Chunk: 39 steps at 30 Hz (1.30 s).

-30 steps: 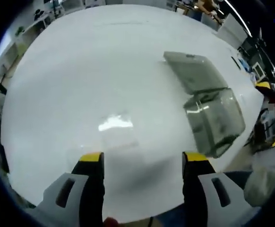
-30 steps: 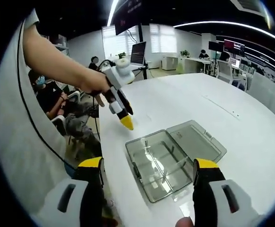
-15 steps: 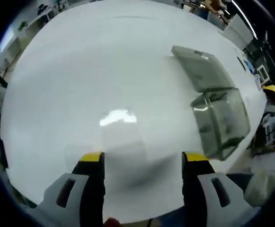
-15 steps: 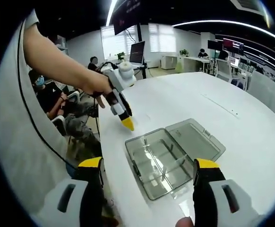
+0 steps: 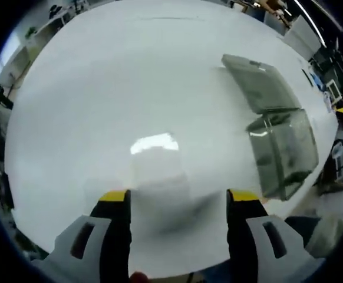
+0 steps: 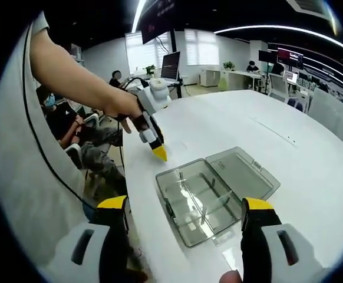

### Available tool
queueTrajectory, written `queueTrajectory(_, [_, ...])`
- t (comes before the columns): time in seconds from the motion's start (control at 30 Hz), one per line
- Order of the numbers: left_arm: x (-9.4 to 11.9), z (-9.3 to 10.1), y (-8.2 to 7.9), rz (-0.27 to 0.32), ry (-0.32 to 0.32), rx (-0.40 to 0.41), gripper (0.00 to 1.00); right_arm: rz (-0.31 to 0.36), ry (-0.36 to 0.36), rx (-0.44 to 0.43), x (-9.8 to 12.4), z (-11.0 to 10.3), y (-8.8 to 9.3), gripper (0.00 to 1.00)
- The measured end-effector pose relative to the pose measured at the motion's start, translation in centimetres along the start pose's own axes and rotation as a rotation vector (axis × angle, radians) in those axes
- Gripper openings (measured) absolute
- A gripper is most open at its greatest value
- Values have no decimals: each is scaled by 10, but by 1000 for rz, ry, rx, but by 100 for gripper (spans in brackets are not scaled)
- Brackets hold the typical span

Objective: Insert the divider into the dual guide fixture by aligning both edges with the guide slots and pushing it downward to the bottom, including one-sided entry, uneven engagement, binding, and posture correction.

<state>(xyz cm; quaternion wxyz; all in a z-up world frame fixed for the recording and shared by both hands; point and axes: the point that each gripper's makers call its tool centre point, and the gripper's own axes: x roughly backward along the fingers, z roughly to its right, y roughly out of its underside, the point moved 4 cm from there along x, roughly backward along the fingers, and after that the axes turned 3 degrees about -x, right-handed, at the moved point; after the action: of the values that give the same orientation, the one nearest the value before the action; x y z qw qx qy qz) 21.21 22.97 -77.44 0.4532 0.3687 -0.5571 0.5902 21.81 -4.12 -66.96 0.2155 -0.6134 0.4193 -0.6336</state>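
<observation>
A clear plastic box [image 6: 202,200] with its hinged lid [image 6: 242,174] laid open sits near the edge of a white table [image 6: 266,135]. The left tongs [image 5: 178,197] hang spread just above a faint clear divider [image 5: 160,177] lying flat on the table. The right tongs [image 6: 186,207] hover spread above the box, holding nothing.

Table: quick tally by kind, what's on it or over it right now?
Clear plastic box, hinged lid open flat: 1
Clear divider piece, on the white table ahead of the left gripper: 1
Grippers, left gripper and right gripper, both open: 2
Total: 4
</observation>
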Motion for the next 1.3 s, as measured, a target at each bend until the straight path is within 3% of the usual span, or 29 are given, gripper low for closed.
queueTrajectory(0.3, [-3,-1,-4,-16,-11,2,61,-3,2,-2,1,2,2,76])
queueTrajectory(0.67, [-2,6,-3,-36,0,-23,51,-4,2,0,0,6,1,75])
queueTrajectory(0.93, [-5,5,-3,-67,-57,-67,46,-4,3,0,0,6,0,76])
queueTrajectory(1.03, [-6,5,-1,-116,-100,-107,41,-17,7,9,1,6,3,75])
queueTrajectory(1.3, [-9,-1,-9,-122,-111,9,39,-16,16,-3,5,8,5,75])
